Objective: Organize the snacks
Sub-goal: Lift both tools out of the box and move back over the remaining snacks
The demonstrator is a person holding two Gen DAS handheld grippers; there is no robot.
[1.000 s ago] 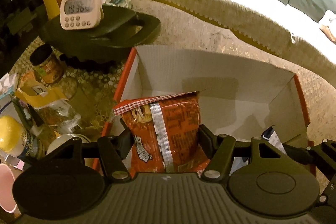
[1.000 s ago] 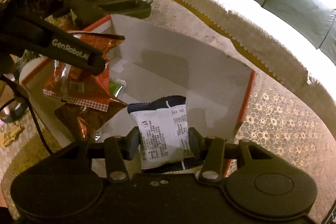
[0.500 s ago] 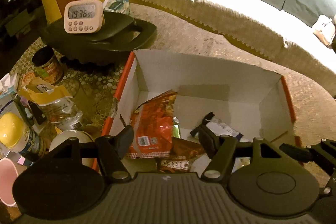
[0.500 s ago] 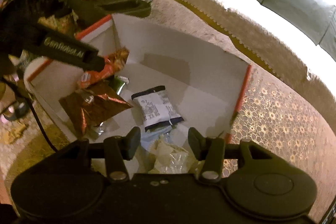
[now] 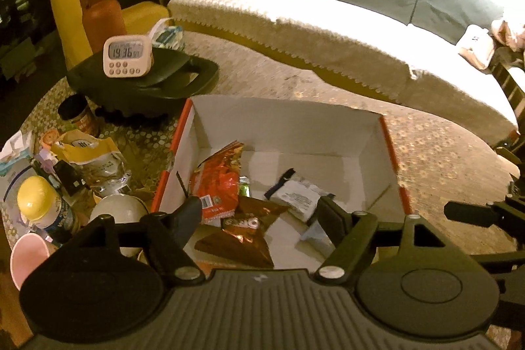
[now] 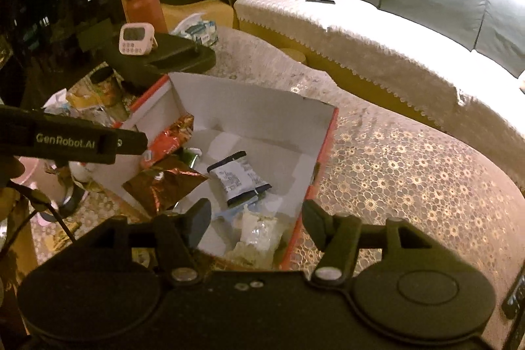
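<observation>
Both my left hand-held gripper point(image 5: 259, 215) and right hand-held gripper point(image 6: 256, 220) hang wide open, empty, above the cardboard box point(image 5: 295, 123). The red snack bag point(image 5: 218, 186) leans on its wall; a careless reach might tip it out.

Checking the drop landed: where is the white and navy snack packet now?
In both wrist views the white and navy snack packet lies flat on the floor of the box, right of the brown foil packet.

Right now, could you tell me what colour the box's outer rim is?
Orange-red outside, white inside; the box rim shows best in the left wrist view.
</observation>
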